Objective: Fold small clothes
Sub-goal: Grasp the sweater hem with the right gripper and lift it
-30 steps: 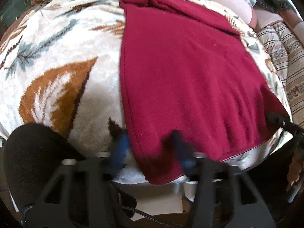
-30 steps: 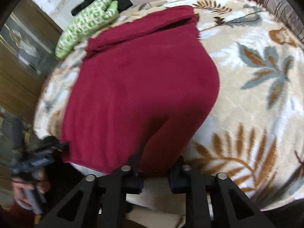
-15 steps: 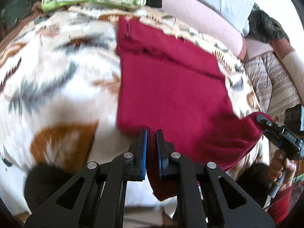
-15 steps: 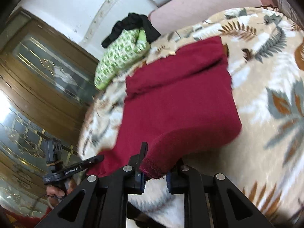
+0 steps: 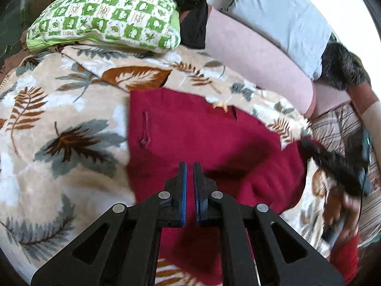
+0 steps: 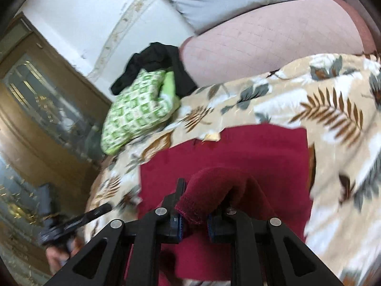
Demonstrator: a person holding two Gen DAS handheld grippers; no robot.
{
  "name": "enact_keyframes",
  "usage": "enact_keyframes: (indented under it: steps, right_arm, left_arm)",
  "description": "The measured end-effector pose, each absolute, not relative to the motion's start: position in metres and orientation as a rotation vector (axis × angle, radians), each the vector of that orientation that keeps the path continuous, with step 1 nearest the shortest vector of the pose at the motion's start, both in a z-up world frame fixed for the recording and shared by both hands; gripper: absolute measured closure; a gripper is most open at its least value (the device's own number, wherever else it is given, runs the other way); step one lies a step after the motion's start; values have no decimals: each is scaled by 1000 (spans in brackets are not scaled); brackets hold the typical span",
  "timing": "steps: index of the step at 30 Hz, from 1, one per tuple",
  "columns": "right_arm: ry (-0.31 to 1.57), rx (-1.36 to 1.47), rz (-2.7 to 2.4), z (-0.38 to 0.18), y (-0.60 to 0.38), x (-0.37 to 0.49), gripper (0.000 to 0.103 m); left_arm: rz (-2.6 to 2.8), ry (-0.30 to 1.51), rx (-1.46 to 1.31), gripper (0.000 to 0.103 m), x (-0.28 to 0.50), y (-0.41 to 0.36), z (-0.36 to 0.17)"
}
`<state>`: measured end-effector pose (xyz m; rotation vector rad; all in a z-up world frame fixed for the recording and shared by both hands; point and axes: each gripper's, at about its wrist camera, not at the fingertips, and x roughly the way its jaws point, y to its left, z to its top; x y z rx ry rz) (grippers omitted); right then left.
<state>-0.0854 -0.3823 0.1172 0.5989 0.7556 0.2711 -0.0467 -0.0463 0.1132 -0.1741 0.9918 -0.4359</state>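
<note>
2 grippers, left gripper (image 5: 189, 166) and right gripper (image 6: 194, 214), pinch the red cloth (image 5: 190, 128); a loose pinch could drop it mid-fold.

We are seeing dark red fleece garment (image 5: 202, 131) lying spread ahead of left jaws, near edge hanging between and below them; stitched hem corner (image 6: 190, 211) bunching up between right jaws.
</note>
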Motion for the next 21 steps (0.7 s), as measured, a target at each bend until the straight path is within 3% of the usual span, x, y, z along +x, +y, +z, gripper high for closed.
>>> enact_keyframes:
  steps: [2,5,14,15,17,21]
  right_arm:
    - [785,587,265,107,-384,-70,89]
    - [822,599,249,88,-387,-51,89]
    - [783,554,66,80,-397,6,89]
    - [847,545,27,67,-399,15,85]
    - [929,577,48,53,-404,18,60]
    - [793,598,144,84,-412,-46,57]
  left_arm:
    - [-440,1015,-138,91,-58,-46,104]
    - [-445,1083,-124,58,-81,-39,82]
    - [-423,1064,-99,54,-94,-36,75]
    - [-419,1065,-100,54,-90,-37,73]
    - [-402,1063,-80,54,-82,-41,68]
    - [-388,1037,-79,54,-68,-41,65]
